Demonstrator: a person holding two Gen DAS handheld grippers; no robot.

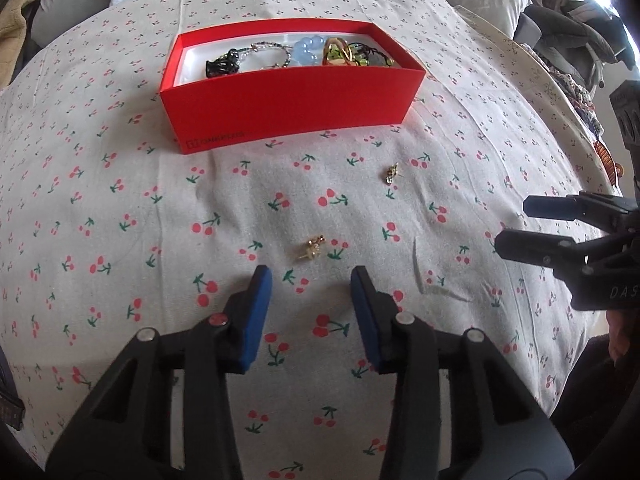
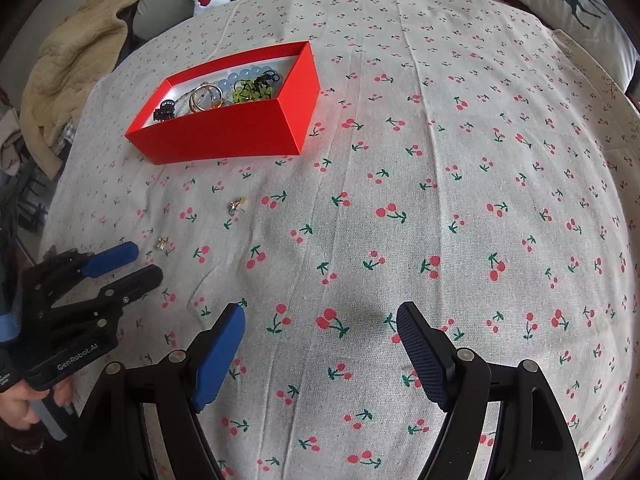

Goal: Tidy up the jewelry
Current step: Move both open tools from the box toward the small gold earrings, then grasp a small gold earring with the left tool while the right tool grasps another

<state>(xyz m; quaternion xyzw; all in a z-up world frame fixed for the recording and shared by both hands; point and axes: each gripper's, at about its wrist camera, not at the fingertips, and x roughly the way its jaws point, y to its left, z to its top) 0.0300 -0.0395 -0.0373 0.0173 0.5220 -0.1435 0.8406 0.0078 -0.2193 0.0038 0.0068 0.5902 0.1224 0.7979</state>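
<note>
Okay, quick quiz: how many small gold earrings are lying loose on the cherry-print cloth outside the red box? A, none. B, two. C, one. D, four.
B: two earrings lie on the cloth, one just ahead of the open left gripper, the other farther on, short of the red box.

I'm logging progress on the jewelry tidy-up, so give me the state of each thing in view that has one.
Red box: open, no lid on, holding bracelets, rings and clips.
Near gold earring: loose on the cloth, just ahead of the left tongs.
Far gold earring: loose on the cloth, outside the box.
Left tongs: open, empty.
Right tongs: open, empty.
</note>
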